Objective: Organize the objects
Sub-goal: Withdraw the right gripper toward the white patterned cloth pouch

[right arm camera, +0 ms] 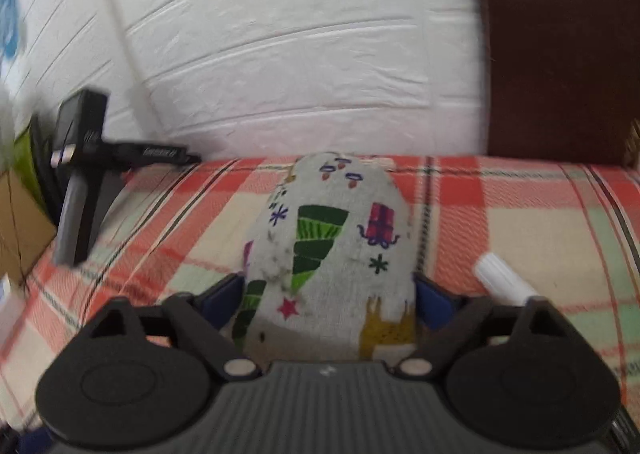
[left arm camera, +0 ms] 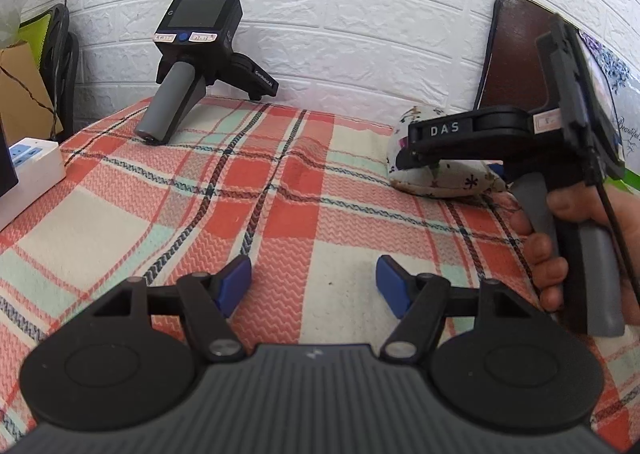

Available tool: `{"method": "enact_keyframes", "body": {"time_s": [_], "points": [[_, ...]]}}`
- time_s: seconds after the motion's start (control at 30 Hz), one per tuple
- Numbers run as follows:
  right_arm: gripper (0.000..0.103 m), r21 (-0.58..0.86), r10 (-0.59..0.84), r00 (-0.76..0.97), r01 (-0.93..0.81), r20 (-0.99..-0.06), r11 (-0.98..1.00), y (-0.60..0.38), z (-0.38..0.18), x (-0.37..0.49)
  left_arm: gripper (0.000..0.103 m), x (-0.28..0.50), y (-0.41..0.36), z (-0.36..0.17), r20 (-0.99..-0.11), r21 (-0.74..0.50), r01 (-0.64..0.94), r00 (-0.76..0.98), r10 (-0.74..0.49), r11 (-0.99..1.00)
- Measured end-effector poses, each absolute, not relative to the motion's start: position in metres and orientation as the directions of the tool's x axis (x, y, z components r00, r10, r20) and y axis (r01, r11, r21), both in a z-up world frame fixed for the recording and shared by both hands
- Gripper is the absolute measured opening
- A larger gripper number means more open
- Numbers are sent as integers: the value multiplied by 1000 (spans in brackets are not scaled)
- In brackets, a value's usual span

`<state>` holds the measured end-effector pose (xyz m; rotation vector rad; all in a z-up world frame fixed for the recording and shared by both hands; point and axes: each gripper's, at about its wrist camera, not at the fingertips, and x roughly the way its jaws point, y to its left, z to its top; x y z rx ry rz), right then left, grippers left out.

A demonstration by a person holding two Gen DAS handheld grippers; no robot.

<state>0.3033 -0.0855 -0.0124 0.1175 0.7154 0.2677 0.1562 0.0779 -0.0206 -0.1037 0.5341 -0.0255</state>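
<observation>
A white fabric pouch [right arm camera: 332, 254] with a Christmas print of trees, gifts and stars lies on the plaid cloth [right arm camera: 520, 230]. My right gripper [right arm camera: 330, 298] has its blue pads on both sides of the pouch's near end and is shut on it. In the left wrist view the pouch [left arm camera: 444, 178] sits at the right under the right gripper's black body [left arm camera: 480, 134], held by a hand. My left gripper [left arm camera: 312, 286] is open and empty, low over the plaid cloth [left arm camera: 280, 194] near the front.
A spare black gripper with a grey handle [left arm camera: 192, 66] stands at the back left by the white brick wall; it also shows in the right wrist view [right arm camera: 84, 182]. A white power strip [left arm camera: 28, 170] lies at the left. A white marker [right arm camera: 504, 278] lies right of the pouch. A brown board [left arm camera: 516, 54] leans at the back right.
</observation>
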Motion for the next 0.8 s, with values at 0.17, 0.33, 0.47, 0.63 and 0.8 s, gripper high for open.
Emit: {"method": "enact_keyframes", "body": {"time_s": [0.17, 0.33, 0.47, 0.63, 0.8], "points": [[48, 160, 275, 736, -224, -619, 961, -102, -4, 261, 72, 158, 78, -21, -514, -104, -8, 857, -47, 995], [48, 124, 270, 733, -249, -624, 961, -133, -1, 177, 75, 159, 78, -22, -524, -100, -10, 851, -44, 995], [49, 141, 302, 715, -277, -631, 950, -162, 0, 96, 80, 160, 78, -22, -531, -95, -11, 846, -41, 995], [56, 197, 325, 711, -260, -623, 945, -187, 2, 19, 87, 161, 78, -22, -543, -92, -23, 839, -31, 995], [82, 162, 281, 730, -231, -623, 960, -196, -2, -6, 93, 158, 76, -22, -554, -66, -53, 832, 7, 996]]}}
